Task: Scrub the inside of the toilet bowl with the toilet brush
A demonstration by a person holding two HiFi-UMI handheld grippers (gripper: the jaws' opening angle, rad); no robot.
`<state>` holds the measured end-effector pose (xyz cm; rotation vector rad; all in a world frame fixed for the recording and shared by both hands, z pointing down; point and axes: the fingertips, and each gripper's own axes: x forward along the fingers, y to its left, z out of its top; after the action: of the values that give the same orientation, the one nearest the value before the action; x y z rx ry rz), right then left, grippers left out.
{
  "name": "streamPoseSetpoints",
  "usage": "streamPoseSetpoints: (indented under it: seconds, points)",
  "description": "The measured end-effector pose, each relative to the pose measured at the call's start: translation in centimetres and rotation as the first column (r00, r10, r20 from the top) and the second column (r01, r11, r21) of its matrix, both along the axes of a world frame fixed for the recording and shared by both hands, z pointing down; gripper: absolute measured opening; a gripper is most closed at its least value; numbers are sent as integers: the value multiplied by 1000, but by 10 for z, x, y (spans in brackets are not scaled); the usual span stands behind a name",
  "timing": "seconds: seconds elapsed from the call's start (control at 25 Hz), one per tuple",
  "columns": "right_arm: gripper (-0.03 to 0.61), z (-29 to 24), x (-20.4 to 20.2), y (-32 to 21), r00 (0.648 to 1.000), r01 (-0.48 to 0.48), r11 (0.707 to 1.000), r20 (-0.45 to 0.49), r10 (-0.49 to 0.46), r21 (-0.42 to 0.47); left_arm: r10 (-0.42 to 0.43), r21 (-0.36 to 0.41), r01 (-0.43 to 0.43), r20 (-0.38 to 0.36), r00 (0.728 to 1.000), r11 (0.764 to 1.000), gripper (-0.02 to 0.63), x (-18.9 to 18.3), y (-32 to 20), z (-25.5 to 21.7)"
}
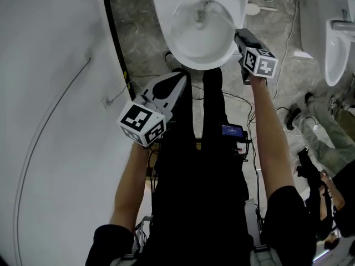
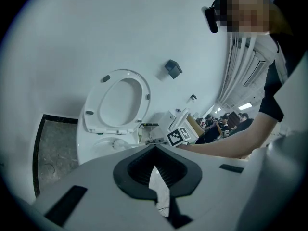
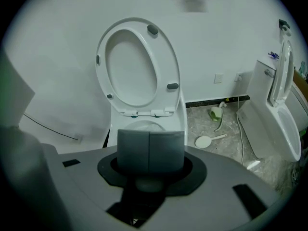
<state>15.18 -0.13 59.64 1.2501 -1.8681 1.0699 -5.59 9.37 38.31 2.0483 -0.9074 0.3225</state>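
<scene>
My right gripper (image 1: 240, 36) is clamped, apparently on the toilet brush (image 2: 117, 145) handle, with the brush head down in the toilet bowl (image 1: 177, 46). My left gripper (image 1: 180, 79) is closed and empty. Hard scrubbing could twist the handle loose or flick water over the rim.

The right gripper (image 3: 149, 150) has its grey pads pressed together along one seam. The dark round end of the brush handle (image 3: 148, 183) sits just under them. Straight behind stands a toilet (image 3: 179, 121), its seat (image 3: 167, 66) raised upright against the wall (image 3: 53, 52). The pads hide most of the bowl. On the floor (image 3: 231, 150), near its wall edge, lie a green bottle (image 3: 215, 112) and a round white paddle (image 3: 204, 141). A second toilet (image 3: 279, 114) stands at the right.
</scene>
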Motion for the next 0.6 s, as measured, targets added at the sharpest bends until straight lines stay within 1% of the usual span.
streamPoseSetpoints:
  seconds: [0.32, 0.6]
  points:
    - [158, 4, -1, -9, 999, 2, 1000, -34, -2, -8, -13, -7, 13, -2, 1000, 1000, 11, -5, 1, 1]
    - [158, 11, -19, -14, 1000, 19, 1000, -20, -20, -9, -25, -12, 25, -1, 1000, 1000, 11, -10, 5, 2]
